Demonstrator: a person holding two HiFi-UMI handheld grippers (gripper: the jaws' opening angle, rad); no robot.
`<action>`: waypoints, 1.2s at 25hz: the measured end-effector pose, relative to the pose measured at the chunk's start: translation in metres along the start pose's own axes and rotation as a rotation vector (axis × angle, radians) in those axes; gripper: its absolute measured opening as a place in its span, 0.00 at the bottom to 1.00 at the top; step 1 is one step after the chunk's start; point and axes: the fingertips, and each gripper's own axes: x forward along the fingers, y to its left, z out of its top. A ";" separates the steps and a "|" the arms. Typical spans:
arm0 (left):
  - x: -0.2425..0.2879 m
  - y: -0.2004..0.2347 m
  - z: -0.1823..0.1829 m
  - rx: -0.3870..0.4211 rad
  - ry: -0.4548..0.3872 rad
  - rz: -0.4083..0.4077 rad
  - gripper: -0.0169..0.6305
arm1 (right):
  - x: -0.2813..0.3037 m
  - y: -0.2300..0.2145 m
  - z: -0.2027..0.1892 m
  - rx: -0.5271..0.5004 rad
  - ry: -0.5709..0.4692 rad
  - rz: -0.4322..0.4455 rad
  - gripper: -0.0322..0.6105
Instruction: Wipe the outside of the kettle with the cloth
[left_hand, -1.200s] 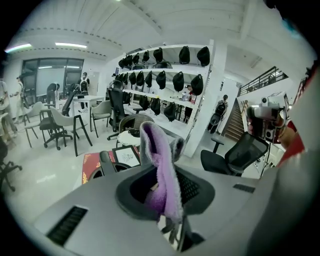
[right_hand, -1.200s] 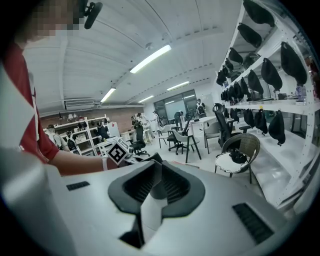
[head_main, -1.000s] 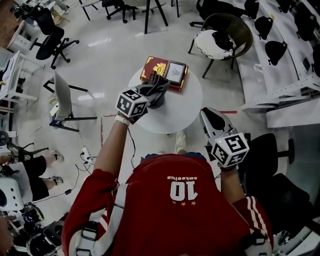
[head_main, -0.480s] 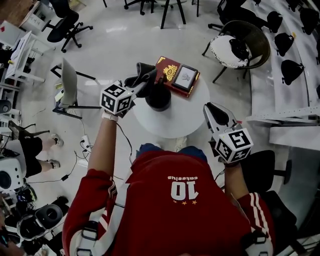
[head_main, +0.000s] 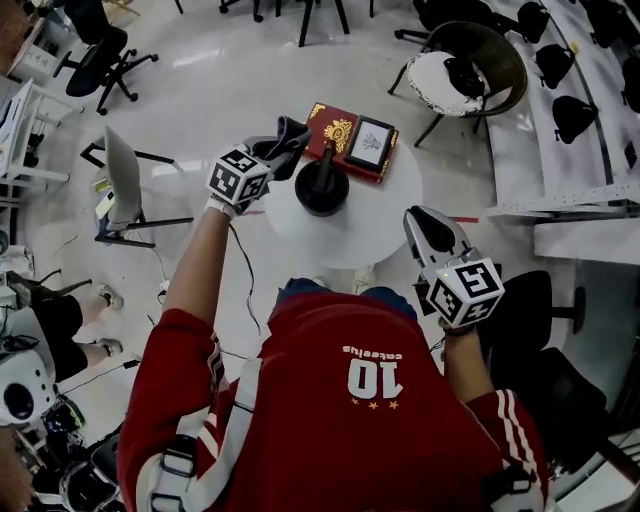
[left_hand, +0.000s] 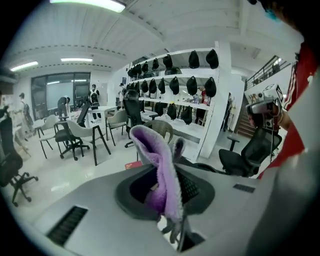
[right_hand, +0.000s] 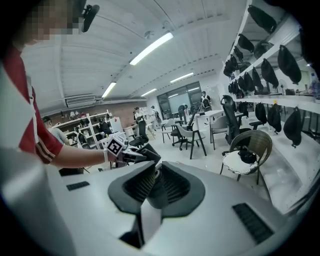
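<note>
The black kettle (head_main: 322, 185) stands on the round white table (head_main: 370, 225), seen from above in the head view. My left gripper (head_main: 275, 148) hovers just beyond the kettle's upper left, apart from it, shut on the cloth (head_main: 290, 130). In the left gripper view the cloth (left_hand: 156, 150) is purple and fuzzy and stands up from between the shut jaws of the left gripper (left_hand: 167, 186). My right gripper (head_main: 422, 222) hangs at the table's near right edge, shut and holding nothing. In the right gripper view its jaws meet at the right gripper (right_hand: 154, 189), with the left gripper (right_hand: 131, 151) in the distance.
A red book (head_main: 335, 133) with a framed picture (head_main: 369, 143) on it lies at the table's far side. A wicker chair (head_main: 462, 62) stands behind the table, white shelving (head_main: 570, 150) to the right, a black office chair (head_main: 530, 320) by my right arm, a folding chair (head_main: 122, 190) to the left.
The left gripper has drawn the cloth off the kettle and up to its far left. The kettle now shows uncovered. The right gripper has hardly moved.
</note>
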 end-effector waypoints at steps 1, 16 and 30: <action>0.006 0.001 -0.004 -0.016 -0.009 -0.023 0.12 | -0.002 0.002 -0.003 0.003 0.003 -0.013 0.13; 0.033 -0.025 -0.057 -0.047 0.014 -0.267 0.12 | -0.033 0.038 -0.032 0.026 0.002 -0.139 0.13; 0.003 -0.051 -0.088 -0.064 0.030 -0.277 0.12 | -0.050 0.080 -0.056 0.039 -0.003 -0.160 0.13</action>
